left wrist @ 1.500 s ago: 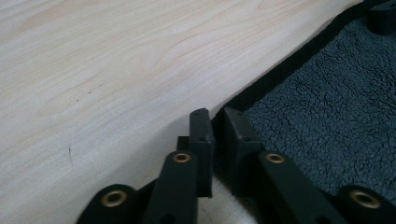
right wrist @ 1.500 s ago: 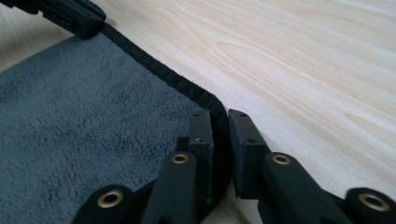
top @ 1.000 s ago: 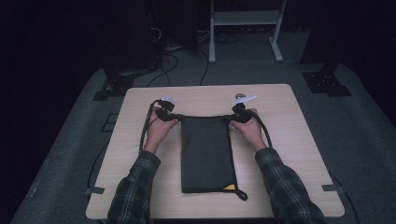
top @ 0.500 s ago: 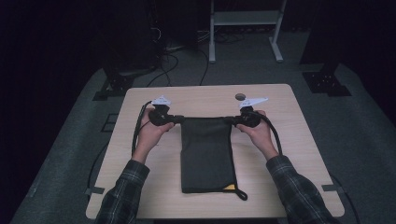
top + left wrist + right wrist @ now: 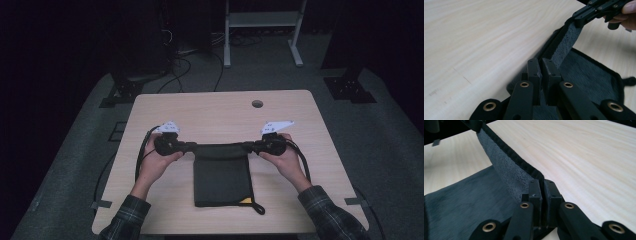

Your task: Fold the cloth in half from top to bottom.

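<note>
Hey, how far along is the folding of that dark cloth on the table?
Done: both grippers, left gripper and right gripper, are shut on the far corners of the dark cloth. In hand: that far edge is lifted taut above the table. Left: probably carrying it over to the near edge and releasing.

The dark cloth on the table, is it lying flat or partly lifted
Partly lifted. The left gripper and right gripper each pinch a far corner of the dark cloth, raising that edge taut; the near part lies on the table.

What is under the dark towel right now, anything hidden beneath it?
The dark towel lies on the wooden table. Its far edge is lifted, pinched by the left gripper and right gripper. Bare tabletop shows beyond that edge; whatever lies under the flat part is covered.
</note>
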A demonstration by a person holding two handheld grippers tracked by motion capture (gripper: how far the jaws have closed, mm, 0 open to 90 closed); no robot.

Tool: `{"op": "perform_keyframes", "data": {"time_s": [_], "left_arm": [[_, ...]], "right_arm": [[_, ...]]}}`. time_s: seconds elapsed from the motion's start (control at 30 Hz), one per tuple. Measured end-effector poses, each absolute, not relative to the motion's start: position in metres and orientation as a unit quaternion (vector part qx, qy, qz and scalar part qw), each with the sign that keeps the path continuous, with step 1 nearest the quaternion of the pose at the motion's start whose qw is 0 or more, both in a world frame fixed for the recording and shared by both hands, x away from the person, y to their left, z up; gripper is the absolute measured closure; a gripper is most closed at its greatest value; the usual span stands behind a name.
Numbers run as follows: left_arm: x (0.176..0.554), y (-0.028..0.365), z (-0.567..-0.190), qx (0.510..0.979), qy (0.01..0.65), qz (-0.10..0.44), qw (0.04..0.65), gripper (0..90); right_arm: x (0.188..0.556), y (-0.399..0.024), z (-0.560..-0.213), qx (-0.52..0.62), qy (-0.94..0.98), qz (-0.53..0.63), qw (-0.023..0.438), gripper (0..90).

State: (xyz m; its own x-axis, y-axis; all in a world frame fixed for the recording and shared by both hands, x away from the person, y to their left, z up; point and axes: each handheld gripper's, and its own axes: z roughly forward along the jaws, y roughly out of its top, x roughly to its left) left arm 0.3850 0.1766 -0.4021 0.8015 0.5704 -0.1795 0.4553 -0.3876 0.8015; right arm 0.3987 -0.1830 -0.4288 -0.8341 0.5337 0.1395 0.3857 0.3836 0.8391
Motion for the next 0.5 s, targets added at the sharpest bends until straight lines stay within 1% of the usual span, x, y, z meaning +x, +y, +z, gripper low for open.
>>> {"op": "perform_keyframes", "data": {"time_s": [0.17,0.27,0.4,0.5], "left_arm": [[0.367,0.179,-0.408,0.827,0.309,0.054,0.466,85.6],[0.355,0.182,-0.411,0.826,0.306,0.053,0.47,85.6],[0.339,0.182,-0.417,0.825,0.305,0.037,0.475,85.6],[0.326,0.179,-0.421,0.831,0.298,0.033,0.469,85.6]], "right_arm": [[0.378,-0.182,-0.434,0.271,0.832,0.479,0.071,84.9],[0.367,-0.184,-0.434,0.267,0.83,0.486,0.06,84.9],[0.351,-0.186,-0.435,0.263,0.832,0.486,0.054,84.9],[0.34,-0.188,-0.439,0.261,0.836,0.479,0.051,84.8]]}}
